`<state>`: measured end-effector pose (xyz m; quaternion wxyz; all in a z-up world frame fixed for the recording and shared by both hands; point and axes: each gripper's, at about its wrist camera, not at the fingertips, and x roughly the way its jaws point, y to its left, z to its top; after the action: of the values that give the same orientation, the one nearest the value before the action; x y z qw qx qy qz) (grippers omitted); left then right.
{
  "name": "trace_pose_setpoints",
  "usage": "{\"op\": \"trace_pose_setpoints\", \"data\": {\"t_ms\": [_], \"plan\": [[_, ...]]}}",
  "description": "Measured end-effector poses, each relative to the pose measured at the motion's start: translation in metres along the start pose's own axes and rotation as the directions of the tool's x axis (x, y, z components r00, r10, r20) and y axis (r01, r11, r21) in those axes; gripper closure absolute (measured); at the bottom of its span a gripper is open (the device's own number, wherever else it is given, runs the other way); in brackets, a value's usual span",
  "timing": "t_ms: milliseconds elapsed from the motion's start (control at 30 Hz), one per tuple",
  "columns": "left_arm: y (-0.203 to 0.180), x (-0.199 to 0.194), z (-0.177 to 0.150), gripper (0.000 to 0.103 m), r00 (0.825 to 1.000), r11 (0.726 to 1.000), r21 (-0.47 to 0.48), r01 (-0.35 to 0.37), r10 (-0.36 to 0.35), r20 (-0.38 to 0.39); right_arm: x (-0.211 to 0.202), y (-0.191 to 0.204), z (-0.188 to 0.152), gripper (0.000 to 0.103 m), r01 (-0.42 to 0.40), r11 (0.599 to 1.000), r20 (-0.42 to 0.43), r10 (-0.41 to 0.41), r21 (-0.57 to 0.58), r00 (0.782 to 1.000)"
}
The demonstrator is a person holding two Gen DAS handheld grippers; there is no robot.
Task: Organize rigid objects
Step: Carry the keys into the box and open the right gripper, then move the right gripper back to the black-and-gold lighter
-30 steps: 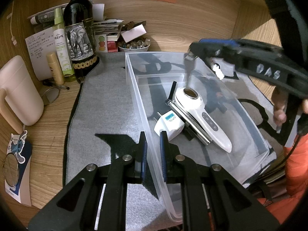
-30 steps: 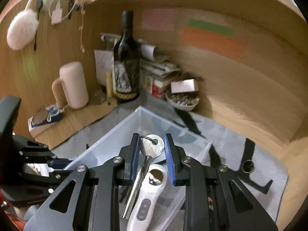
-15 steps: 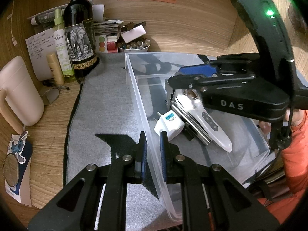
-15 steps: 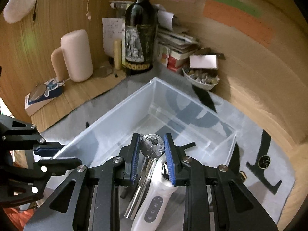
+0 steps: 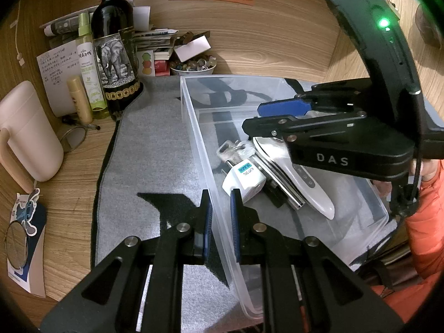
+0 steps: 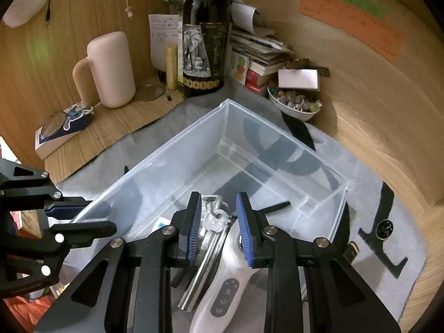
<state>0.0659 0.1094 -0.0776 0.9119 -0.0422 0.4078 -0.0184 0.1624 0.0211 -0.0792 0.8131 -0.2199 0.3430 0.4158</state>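
A clear plastic bin (image 5: 194, 127) (image 6: 177, 144) stands on a grey mat. In it lie a white handheld device (image 5: 302, 180) (image 6: 230, 285), a metal bar (image 5: 280, 186) (image 6: 202, 272), a white plug adapter (image 5: 244, 180) and a key (image 5: 233, 151) (image 6: 215, 223). My left gripper (image 5: 221, 211) is shut on the bin's near wall. My right gripper (image 6: 217, 227) is open just above the key, which lies loose under it; in the left wrist view it (image 5: 266, 116) hangs over the bin.
A wine bottle (image 5: 115, 55) (image 6: 204, 41), spray bottle (image 5: 88, 63), pink jug (image 5: 27, 138) (image 6: 109, 69), bowl of beads (image 5: 193, 65) (image 6: 297, 102) and stacked papers crowd the desk's back corner. A small mirror (image 5: 16, 244) lies at the left edge. Wooden walls enclose the desk.
My right gripper came down into the bin, opened and let go of the key, which now lies by the white device. My left gripper has not moved.
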Motion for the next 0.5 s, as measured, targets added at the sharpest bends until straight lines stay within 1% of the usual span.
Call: {"op": "trace_pose_setpoints", "data": {"t_ms": [100, 167, 233, 300, 367, 467, 500], "plan": [[0.0, 0.0, 0.0, 0.091, 1.0, 1.0, 0.0, 0.0, 0.0, 0.0, -0.005, -0.001, 0.0, 0.065, 0.014, 1.0, 0.02, -0.014, -0.004, 1.0], [0.0, 0.0, 0.0, 0.091, 1.0, 1.0, 0.001, -0.001, 0.001, 0.0, -0.009, -0.001, 0.0, 0.065, 0.017, 1.0, 0.035, -0.017, -0.002, 0.999], [0.0, 0.0, 0.0, 0.091, 1.0, 1.0, 0.0, -0.001, 0.001, 0.0, -0.013, -0.002, 0.0, 0.061, 0.023, 1.0, 0.046, -0.023, 0.0, 0.999], [0.0, 0.0, 0.0, 0.091, 1.0, 1.0, 0.0, 0.0, 0.0, 0.0, -0.017, -0.003, 0.0, 0.054, 0.036, 0.999, 0.062, -0.036, 0.001, 0.997], [0.0, 0.0, 0.0, 0.091, 1.0, 1.0, -0.001, 0.0, 0.0, 0.0, -0.023, -0.005, 0.0, 0.051, 0.048, 0.999, 0.084, -0.049, 0.008, 0.995], [0.0, 0.0, 0.0, 0.091, 1.0, 1.0, 0.001, -0.001, 0.001, 0.0, -0.033, -0.009, 0.0, 0.05, 0.068, 0.997, 0.119, -0.071, 0.027, 0.99], [0.0, 0.0, 0.0, 0.091, 1.0, 1.0, 0.001, -0.001, 0.001, 0.0, -0.038, -0.012, 0.0, 0.047, 0.078, 0.996, 0.133, -0.082, 0.037, 0.988]]}}
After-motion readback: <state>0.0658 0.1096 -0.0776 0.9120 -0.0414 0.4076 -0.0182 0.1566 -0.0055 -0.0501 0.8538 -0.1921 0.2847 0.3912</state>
